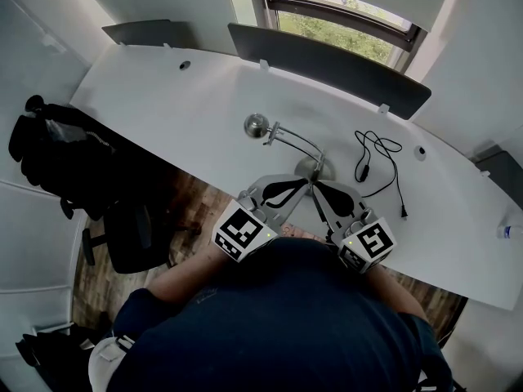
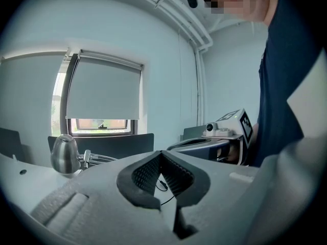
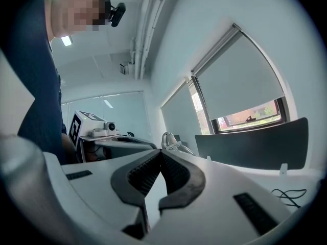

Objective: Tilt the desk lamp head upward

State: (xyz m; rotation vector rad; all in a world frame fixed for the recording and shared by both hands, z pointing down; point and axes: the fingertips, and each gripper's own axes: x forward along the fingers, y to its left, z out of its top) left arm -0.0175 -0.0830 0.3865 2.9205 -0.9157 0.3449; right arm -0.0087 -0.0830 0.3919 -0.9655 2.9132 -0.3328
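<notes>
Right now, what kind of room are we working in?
Probably an office: a long white desk with a grey divider, a black chair, and a blind over the window.

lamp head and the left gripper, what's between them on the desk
In the head view, only bare white desk lies between the left gripper and the lamp head; the lamp's arm runs just beside it.

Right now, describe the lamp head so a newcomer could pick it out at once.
Start at the long white desk below the window. Near its front edge stands a round lamp base; follow the thin arm left to the lamp head. It is the only shiny silver dome, unlike the black cable at right.
</notes>
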